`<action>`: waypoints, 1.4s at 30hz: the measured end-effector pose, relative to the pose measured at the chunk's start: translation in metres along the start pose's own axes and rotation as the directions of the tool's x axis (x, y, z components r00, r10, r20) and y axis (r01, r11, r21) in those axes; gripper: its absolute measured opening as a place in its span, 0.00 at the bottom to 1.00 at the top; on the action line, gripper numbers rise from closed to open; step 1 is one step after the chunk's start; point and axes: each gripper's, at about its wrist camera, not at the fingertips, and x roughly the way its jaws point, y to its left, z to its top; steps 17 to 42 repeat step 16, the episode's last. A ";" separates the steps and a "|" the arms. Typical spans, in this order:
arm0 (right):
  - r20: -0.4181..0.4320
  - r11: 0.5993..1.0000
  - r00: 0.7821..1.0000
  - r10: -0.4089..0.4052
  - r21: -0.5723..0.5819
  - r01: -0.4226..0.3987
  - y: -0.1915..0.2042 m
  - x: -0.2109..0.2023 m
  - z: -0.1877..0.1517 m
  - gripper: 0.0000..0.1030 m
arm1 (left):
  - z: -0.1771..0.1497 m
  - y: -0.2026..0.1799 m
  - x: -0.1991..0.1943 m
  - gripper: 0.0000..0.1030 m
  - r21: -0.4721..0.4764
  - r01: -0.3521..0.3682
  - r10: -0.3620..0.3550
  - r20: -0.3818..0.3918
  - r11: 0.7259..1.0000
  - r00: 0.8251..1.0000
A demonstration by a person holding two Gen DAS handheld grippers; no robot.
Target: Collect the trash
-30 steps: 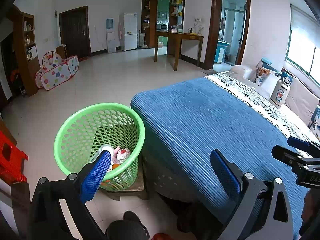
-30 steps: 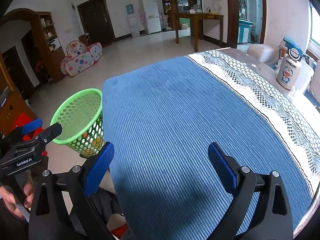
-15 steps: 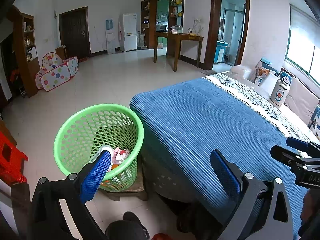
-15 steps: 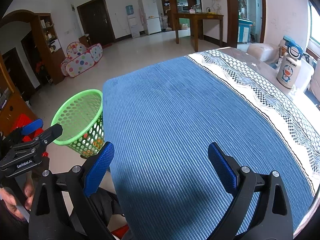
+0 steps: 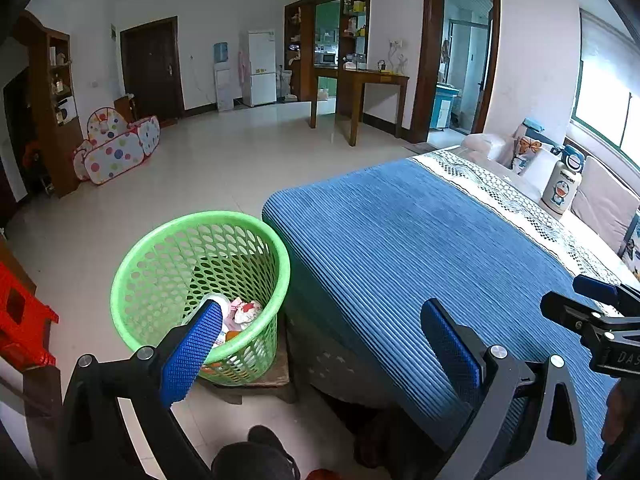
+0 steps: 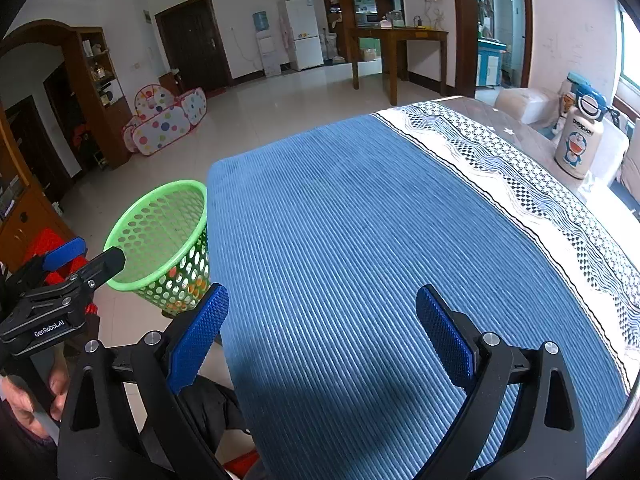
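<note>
A green mesh basket (image 5: 192, 240) (image 6: 160, 216) stands on a low wooden stand beside the left edge of the blue-covered table (image 5: 420, 248) (image 6: 360, 232). Crumpled wrappers and other trash (image 5: 242, 314) lie at its bottom. My left gripper (image 5: 320, 344) is open and empty, held near the basket's rim and the table's front corner. Over the blue cloth, my right gripper (image 6: 320, 328) also stands open with nothing between its fingers. No loose trash shows on the cloth.
A cartoon-printed flask (image 6: 578, 142) and cushions (image 5: 528, 152) sit at the table's far right. A red stool (image 5: 20, 328) stands left of the basket. A spotted play tent (image 5: 116, 144), a wooden table (image 5: 360, 96) and a shelf (image 5: 52, 100) lie across the tiled floor.
Both grippers have stayed open and nearly still; the views have shifted only very slightly.
</note>
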 end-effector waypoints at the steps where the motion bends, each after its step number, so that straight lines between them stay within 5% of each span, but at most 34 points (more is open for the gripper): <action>1: 0.000 1.000 1.000 0.000 0.001 0.000 0.000 0.000 0.000 0.91 | 0.000 0.000 0.000 0.93 -0.002 -0.002 0.002 0.000 1.000 1.000; 42: 0.000 1.000 1.000 0.011 0.006 -0.011 -0.001 0.000 0.002 0.91 | 0.002 -0.001 -0.001 0.93 -0.012 -0.024 0.024 0.004 1.000 1.000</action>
